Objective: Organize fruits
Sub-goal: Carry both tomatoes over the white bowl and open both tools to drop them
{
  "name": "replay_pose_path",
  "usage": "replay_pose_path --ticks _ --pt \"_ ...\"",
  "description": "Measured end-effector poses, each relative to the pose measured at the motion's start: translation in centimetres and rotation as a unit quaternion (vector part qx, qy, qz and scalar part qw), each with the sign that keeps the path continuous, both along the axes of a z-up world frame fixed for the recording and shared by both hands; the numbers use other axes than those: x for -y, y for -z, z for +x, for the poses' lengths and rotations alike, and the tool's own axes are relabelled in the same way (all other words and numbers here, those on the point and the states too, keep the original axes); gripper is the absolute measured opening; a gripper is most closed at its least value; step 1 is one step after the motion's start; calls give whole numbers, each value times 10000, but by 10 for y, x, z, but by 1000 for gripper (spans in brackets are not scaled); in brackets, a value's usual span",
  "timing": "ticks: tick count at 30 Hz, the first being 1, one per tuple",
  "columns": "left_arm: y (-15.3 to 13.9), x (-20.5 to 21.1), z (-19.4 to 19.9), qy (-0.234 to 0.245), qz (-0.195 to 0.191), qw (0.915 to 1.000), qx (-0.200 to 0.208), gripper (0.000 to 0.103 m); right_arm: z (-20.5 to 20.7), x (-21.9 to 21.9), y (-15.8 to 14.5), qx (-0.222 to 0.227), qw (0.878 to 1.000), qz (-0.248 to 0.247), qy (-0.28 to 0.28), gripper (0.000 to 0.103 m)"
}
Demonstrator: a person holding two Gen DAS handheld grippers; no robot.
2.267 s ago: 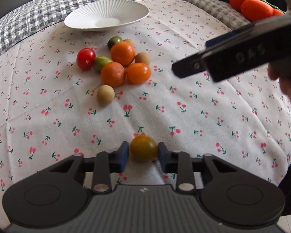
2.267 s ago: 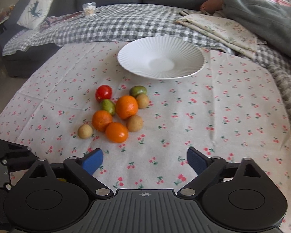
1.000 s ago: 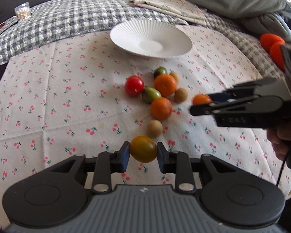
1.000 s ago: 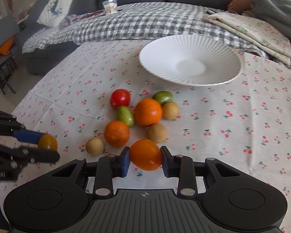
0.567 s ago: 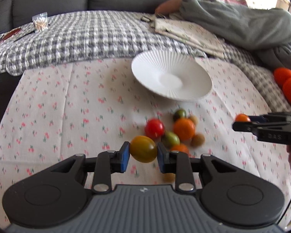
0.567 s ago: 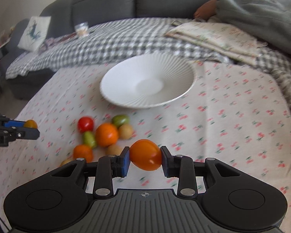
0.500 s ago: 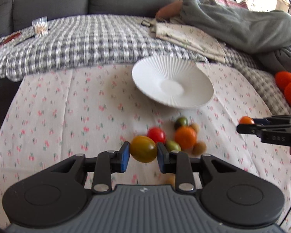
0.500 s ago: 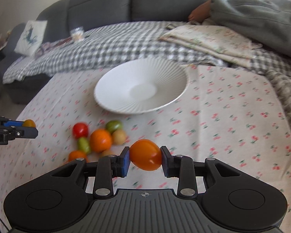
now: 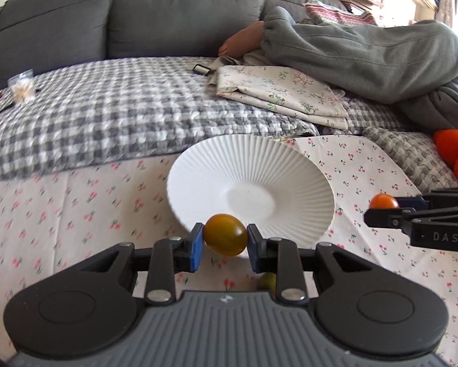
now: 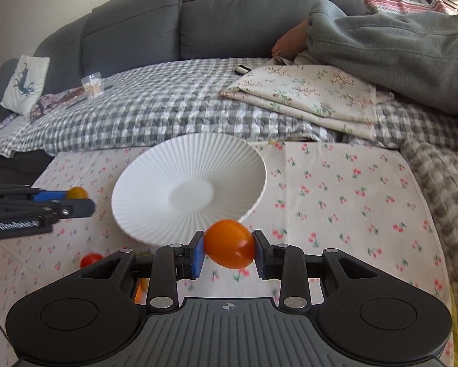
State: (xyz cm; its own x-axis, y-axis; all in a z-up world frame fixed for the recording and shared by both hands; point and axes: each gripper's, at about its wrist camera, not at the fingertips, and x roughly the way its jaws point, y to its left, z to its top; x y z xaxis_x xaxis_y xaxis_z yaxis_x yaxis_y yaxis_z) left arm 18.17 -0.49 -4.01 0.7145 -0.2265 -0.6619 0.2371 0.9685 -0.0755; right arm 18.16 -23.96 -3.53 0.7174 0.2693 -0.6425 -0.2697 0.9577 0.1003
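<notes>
Both claws are clenched on fruit. A brownish-yellow tomato (image 9: 225, 235) is held tight between the blue pads of the left claw (image 9: 225, 241), up in the air at the near edge of the white plate (image 9: 290, 165). An orange tomato (image 10: 229, 243) is squeezed by the right claw (image 10: 229, 252), also just in front of the plate's near rim. Nothing is seen lying in the plate; its ribbed middle is bare. The plate is set on a surface covered by a cherry-print cloth (image 10: 335, 189). A red tomato (image 10: 89, 259) is seen on the cloth below the plate, partly hidden. Behind the surface a checked blanket (image 9: 106, 113) and a grey sofa (image 9: 167, 9) are seen.
</notes>
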Motion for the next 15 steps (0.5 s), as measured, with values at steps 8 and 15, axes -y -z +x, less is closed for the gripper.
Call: replay_pose_path --ticks 8,15 --pt "19 8 37 15 45 10000 3 28 37 -25 2 164 9998 -64 -102 32" --pt "37 23 55 198 354 9992 -27 28 64 -42 21 93 9998 -113 -159 32"
